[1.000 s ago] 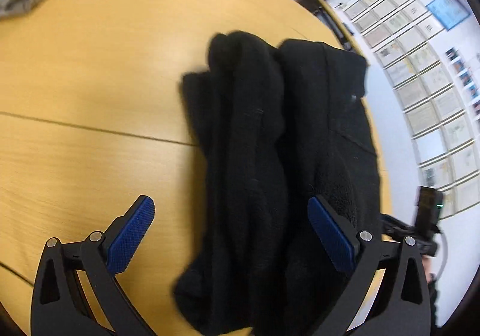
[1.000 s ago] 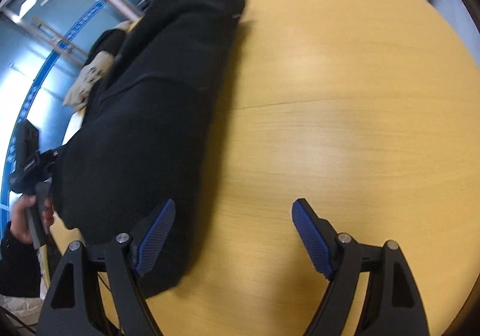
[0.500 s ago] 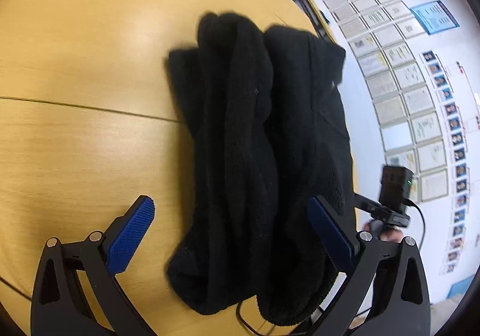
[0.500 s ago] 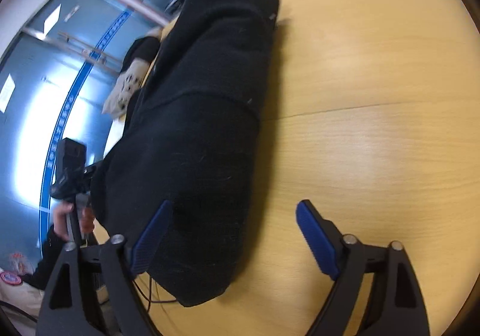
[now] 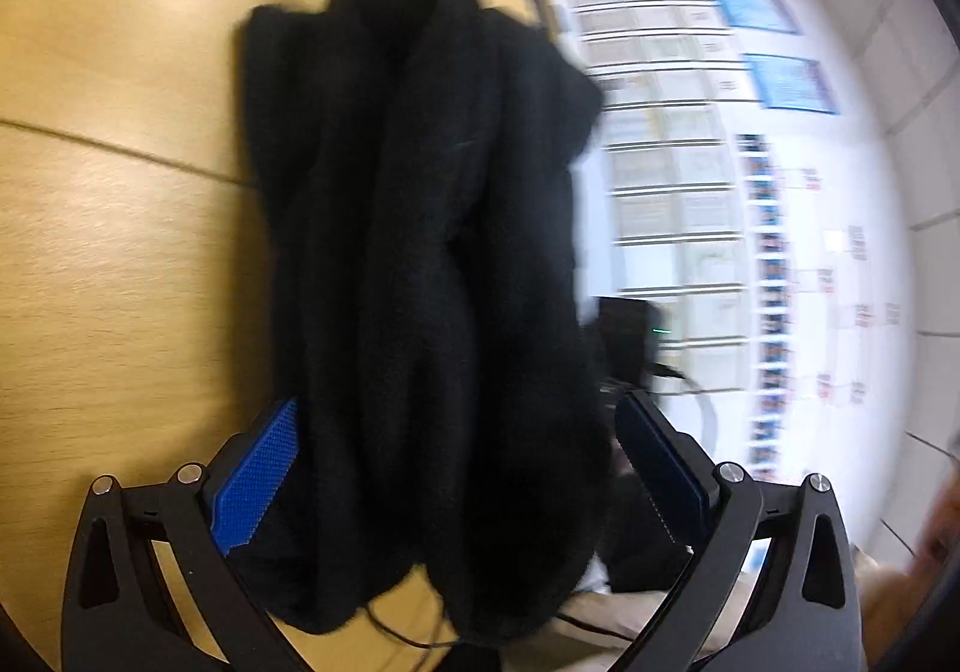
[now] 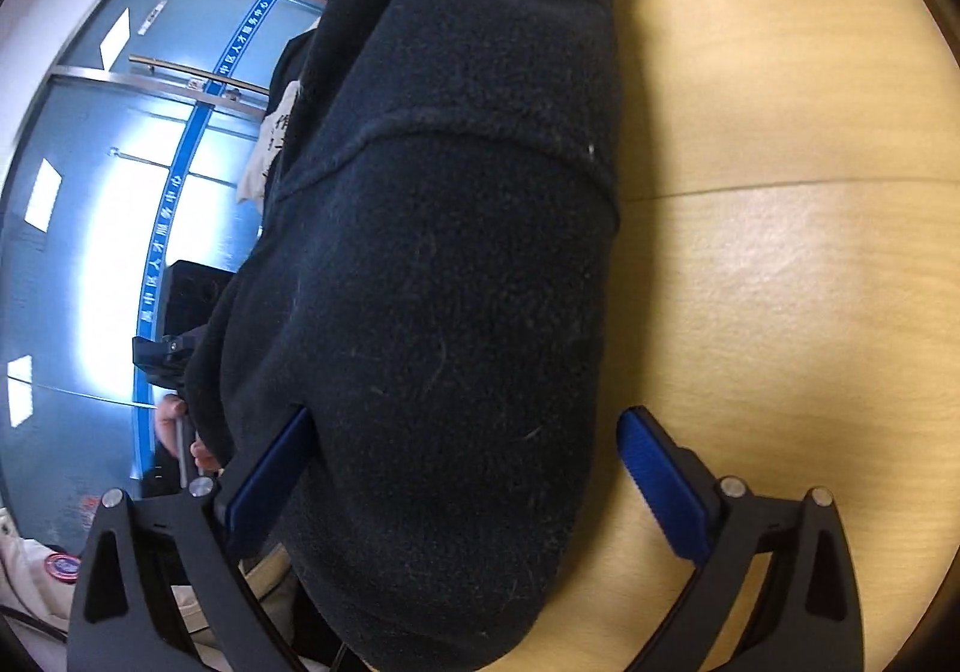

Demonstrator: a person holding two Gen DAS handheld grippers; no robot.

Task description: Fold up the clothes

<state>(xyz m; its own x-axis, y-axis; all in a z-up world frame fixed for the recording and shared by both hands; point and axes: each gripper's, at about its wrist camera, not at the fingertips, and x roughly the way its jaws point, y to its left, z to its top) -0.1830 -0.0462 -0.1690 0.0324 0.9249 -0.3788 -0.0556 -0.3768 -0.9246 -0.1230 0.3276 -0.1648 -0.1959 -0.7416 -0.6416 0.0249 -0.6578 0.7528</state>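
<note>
**Folded black fleece sits between both sets of open fingers at the table edge**

A bulky black fleece garment (image 5: 432, 264), folded into a long thick bundle, lies on a round light-wood table (image 5: 120, 264) close to its rim. Its near end hangs a little past the table edge, toward both cameras.

In the left wrist view, the left gripper (image 5: 462, 468) is spread wide, its blue-padded fingers (image 5: 258, 480) standing on either side of the bundle's near end. The fabric fills the gap between them. The left pad lies against or just beside the cloth; the right pad is at the garment's right flank, off the table edge. The frame is blurred, so whether the pads press the cloth cannot be told. The jaws are not closed on it.

In the right wrist view, the right gripper (image 6: 462, 480) is equally wide open. The garment (image 6: 444, 276) occupies the left and middle of the gap: the left blue pad (image 6: 270, 480) is partly tucked behind the fleece, while the right pad (image 6: 660, 486) stands clear of it over bare wood (image 6: 780, 282).

Beyond the garment in that view, a person's hand (image 6: 180, 432) is seen holding the other gripper's handle.
</note>
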